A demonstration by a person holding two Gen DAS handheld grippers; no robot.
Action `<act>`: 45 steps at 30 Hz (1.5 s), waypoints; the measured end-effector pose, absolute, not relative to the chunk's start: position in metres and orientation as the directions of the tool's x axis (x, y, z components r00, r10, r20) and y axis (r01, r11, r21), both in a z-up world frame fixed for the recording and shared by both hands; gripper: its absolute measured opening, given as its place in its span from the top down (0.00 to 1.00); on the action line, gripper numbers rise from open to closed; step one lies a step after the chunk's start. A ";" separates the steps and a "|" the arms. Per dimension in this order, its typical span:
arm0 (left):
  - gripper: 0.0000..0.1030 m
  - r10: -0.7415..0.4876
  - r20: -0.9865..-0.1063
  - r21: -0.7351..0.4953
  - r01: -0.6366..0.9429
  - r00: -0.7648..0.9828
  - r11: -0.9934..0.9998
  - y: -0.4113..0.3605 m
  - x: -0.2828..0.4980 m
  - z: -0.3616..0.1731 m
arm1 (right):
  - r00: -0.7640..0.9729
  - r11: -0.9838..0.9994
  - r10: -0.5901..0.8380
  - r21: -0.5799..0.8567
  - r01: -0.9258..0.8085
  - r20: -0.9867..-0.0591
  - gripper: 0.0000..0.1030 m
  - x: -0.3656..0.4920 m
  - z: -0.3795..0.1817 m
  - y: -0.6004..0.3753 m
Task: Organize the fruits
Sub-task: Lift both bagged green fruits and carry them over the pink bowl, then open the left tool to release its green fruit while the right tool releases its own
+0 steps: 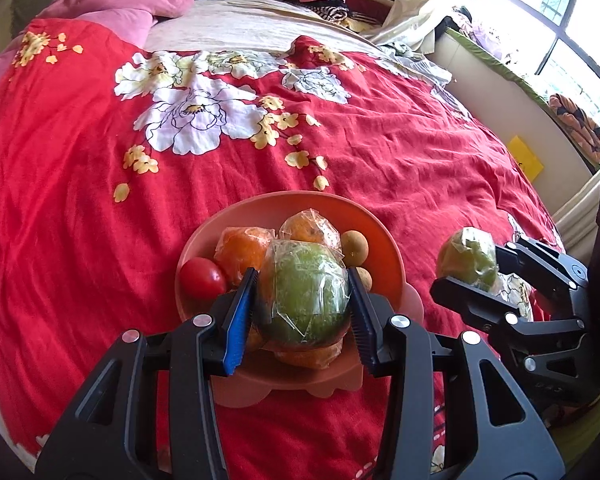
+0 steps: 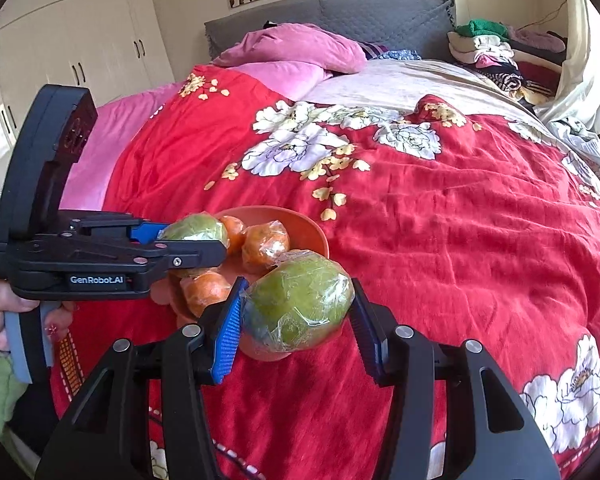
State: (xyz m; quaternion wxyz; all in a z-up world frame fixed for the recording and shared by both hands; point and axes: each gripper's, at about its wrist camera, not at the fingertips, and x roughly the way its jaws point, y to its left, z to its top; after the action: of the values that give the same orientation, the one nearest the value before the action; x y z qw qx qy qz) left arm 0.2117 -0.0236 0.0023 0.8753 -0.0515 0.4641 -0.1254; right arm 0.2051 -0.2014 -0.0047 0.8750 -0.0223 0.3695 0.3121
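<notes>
Each claw pinches one of two wrapped green fruits: left claw [image 1: 302, 304] above the orange bowl [image 1: 384, 248] on the bed [image 1: 400, 152], right claw [image 2: 298, 324] beside it. Bowl holds three wrapped oranges [image 1: 246, 250], one tomato [image 1: 202, 278], two longans [image 1: 354, 247].

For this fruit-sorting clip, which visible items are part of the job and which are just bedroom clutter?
Job: left gripper holding a wrapped green fruit; right gripper holding another green fruit; orange bowl; wrapped oranges; tomato.

Clutter: pink pillows; folded clothes; red floral bedspread.
</notes>
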 end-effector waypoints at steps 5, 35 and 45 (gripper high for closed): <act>0.65 -0.263 -0.805 -0.207 0.163 0.532 0.965 -0.020 0.220 0.000 | 0.526 0.801 0.526 0.182 -0.570 -0.668 0.53 0.211 -0.008 -0.196; 0.63 -0.302 -0.782 -0.279 0.128 0.545 0.952 -0.006 0.231 0.001 | 0.492 0.769 0.513 0.121 -0.628 -0.703 0.53 0.217 -0.025 -0.156; 0.63 -0.303 -0.782 -0.279 0.128 0.545 0.952 -0.006 0.230 0.001 | 0.496 0.771 0.508 0.114 -0.627 -0.704 0.51 0.216 -0.027 -0.156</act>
State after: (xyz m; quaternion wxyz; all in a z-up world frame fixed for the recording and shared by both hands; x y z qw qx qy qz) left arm 0.2303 -0.0059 0.0012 0.8740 -0.0945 0.4605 -0.1233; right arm 0.2164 -0.1561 -0.0266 0.8613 -0.0785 0.3788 0.3295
